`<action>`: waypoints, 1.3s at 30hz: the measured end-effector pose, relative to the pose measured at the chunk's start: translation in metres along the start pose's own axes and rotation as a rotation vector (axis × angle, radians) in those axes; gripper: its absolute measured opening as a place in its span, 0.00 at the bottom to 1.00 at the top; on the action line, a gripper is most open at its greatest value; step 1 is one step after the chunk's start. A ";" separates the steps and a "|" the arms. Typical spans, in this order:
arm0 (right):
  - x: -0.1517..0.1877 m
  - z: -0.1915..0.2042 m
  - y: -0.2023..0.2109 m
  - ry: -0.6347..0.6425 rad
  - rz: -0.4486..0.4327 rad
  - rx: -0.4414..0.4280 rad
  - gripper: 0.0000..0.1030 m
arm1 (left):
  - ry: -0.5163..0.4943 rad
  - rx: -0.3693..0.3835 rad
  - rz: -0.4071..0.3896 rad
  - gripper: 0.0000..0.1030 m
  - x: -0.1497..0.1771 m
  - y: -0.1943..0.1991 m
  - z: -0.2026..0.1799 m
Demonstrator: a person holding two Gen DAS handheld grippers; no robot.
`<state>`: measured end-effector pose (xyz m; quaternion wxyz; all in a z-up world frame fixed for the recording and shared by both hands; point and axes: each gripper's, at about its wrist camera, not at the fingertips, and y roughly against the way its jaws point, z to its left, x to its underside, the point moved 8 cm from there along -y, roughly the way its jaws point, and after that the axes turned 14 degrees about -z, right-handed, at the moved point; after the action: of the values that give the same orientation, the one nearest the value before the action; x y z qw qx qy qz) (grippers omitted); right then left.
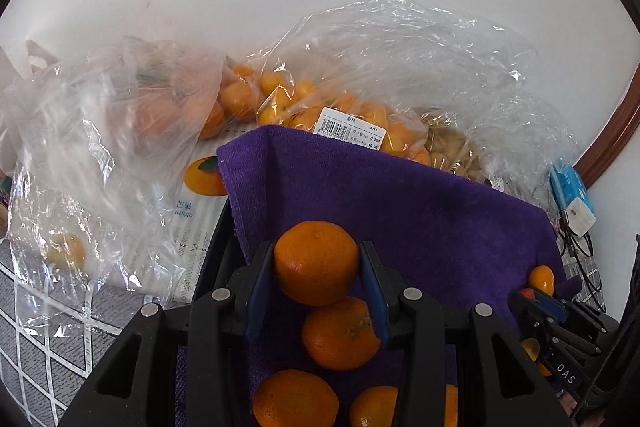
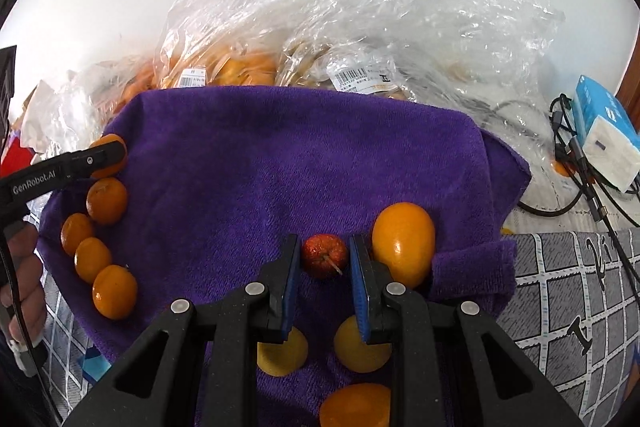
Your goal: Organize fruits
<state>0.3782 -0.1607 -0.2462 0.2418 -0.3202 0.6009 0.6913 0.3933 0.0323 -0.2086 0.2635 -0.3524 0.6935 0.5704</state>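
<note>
Left hand-held gripper [image 1: 317,263] clamps a mandarin [image 1: 316,262]; right hand-held gripper [image 2: 324,255], nearly closed, pinches a small red fruit [image 2: 324,254]. Released carelessly, either may roll off the purple towel [image 2: 280,167] toward six o'clock.

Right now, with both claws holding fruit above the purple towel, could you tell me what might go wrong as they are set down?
1. The mandarin in the left claw hangs right over the row's nearest mandarin; lowering it could knock that one out of line.
2. The small red fruit in the right claw is round and sits beside the yellow fruit; released, it may roll against it.
3. The towel is wrinkled at its right edge, so fruit there could roll off.
</note>
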 end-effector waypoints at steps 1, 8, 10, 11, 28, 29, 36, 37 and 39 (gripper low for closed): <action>0.000 0.000 0.000 0.002 -0.001 0.000 0.25 | -0.002 0.000 0.002 0.39 0.000 0.000 0.000; -0.009 -0.004 0.011 0.010 -0.030 0.030 0.36 | -0.042 -0.001 -0.005 0.44 -0.003 0.005 -0.010; -0.016 -0.008 0.022 -0.013 -0.054 0.043 0.38 | -0.057 0.009 -0.013 0.48 -0.006 0.010 -0.014; -0.019 -0.010 0.028 -0.028 -0.066 0.050 0.43 | -0.065 0.021 -0.019 0.49 -0.009 0.015 -0.018; -0.029 -0.036 0.197 -0.164 -0.210 0.189 0.50 | -0.220 0.060 -0.176 0.56 -0.020 0.173 -0.065; -0.027 -0.037 0.206 -0.173 -0.212 0.185 0.50 | -0.215 0.052 -0.183 0.56 -0.015 0.185 -0.063; 0.001 -0.028 0.254 -0.148 -0.196 0.204 0.52 | -0.170 0.042 -0.190 0.58 0.016 0.238 -0.059; 0.005 -0.025 0.261 -0.138 -0.201 0.207 0.62 | -0.174 0.034 -0.197 0.58 0.020 0.247 -0.059; 0.013 -0.019 0.276 -0.125 -0.217 0.202 0.76 | -0.181 0.017 -0.211 0.62 0.026 0.263 -0.059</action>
<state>0.1740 -0.2249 -0.0705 0.3830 -0.3138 0.6130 0.6157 0.1720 -0.0036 -0.0574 0.3864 -0.3685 0.6309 0.5630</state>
